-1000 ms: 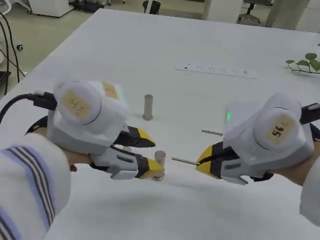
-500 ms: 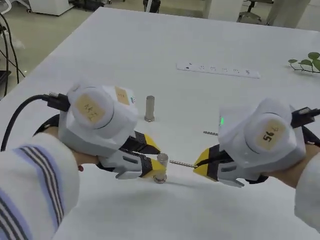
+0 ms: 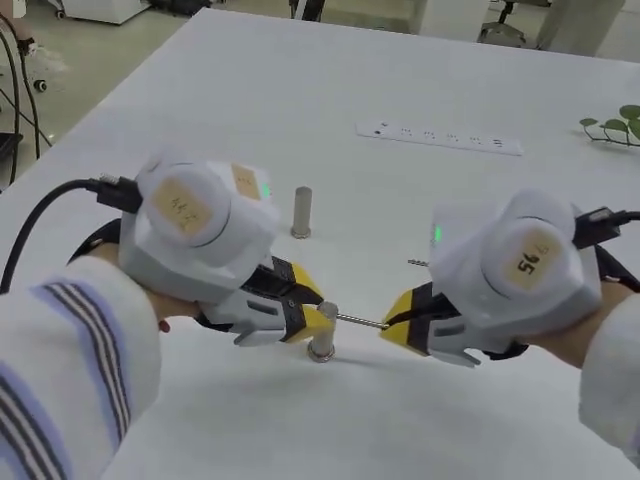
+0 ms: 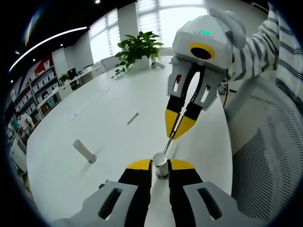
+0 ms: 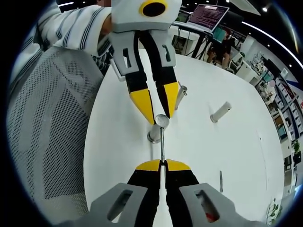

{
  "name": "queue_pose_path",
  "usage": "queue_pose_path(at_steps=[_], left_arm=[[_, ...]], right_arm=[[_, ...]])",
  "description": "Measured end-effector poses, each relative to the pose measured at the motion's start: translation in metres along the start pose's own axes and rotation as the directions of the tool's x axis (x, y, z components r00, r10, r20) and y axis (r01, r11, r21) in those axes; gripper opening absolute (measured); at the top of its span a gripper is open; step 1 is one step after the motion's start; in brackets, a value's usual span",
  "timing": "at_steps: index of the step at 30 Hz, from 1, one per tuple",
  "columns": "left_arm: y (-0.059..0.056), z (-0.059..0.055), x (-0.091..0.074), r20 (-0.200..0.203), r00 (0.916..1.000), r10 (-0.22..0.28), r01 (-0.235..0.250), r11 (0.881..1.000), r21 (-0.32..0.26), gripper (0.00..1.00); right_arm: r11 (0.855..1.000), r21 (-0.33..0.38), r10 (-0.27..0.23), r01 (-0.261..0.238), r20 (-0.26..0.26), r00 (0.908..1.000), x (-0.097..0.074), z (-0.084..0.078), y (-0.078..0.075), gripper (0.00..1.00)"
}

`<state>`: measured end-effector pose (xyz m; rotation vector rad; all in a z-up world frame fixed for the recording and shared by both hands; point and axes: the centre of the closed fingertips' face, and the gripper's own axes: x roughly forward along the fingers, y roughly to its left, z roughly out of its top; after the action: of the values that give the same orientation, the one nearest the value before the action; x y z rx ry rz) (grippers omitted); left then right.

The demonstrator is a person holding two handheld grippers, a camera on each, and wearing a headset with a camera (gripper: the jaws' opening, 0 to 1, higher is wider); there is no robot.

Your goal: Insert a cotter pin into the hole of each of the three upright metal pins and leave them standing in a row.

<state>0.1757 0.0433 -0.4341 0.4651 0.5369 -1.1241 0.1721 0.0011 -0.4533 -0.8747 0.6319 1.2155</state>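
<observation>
Cotter pin (image 5: 162, 141) was pinched in the closed right fingers (image 5: 149, 166), tip touching the metal pin (image 4: 161, 165) clamped by left fingers (image 4: 139, 165).

a wide white table (image 3: 300, 90) bears a power strip (image 3: 440, 138) and a leafy plant (image 3: 612, 125) near its edge. pale floor (image 3: 90, 60) lies beyond. bright windows (image 4: 165, 16) stand past the plant. shelves (image 4: 35, 80) line a wall, and a light strip (image 4: 47, 40) runs overhead. a mesh chair (image 4: 270, 142) sits close by.
</observation>
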Motion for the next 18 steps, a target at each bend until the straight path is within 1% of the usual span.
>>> queue_pose_path(at_steps=[4, 11, 18], left_arm=[[0.0, 0.0, 0.0, 0.0, 1.0, 0.001, -0.001, 1.0, -0.025, 0.09], [0.0, 0.0, 0.0, 0.002, 1.0, 0.0, 0.0, 1.0, -0.023, 0.09], [0.0, 0.0, -0.001, 0.004, 1.0, -0.008, 0.008, 1.0, -0.022, 0.09]], right_arm=[[1.0, -0.008, -0.003, 0.003, 0.006, 1.0, 0.002, 0.005, -0.001, 0.0], [1.0, -0.011, 0.002, -0.002, 0.017, 0.9999, 0.007, 0.014, -0.001, 0.0], [1.0, -0.03, 0.01, -0.009, 0.021, 0.9997, 0.012, 0.024, 0.0, 0.0]])
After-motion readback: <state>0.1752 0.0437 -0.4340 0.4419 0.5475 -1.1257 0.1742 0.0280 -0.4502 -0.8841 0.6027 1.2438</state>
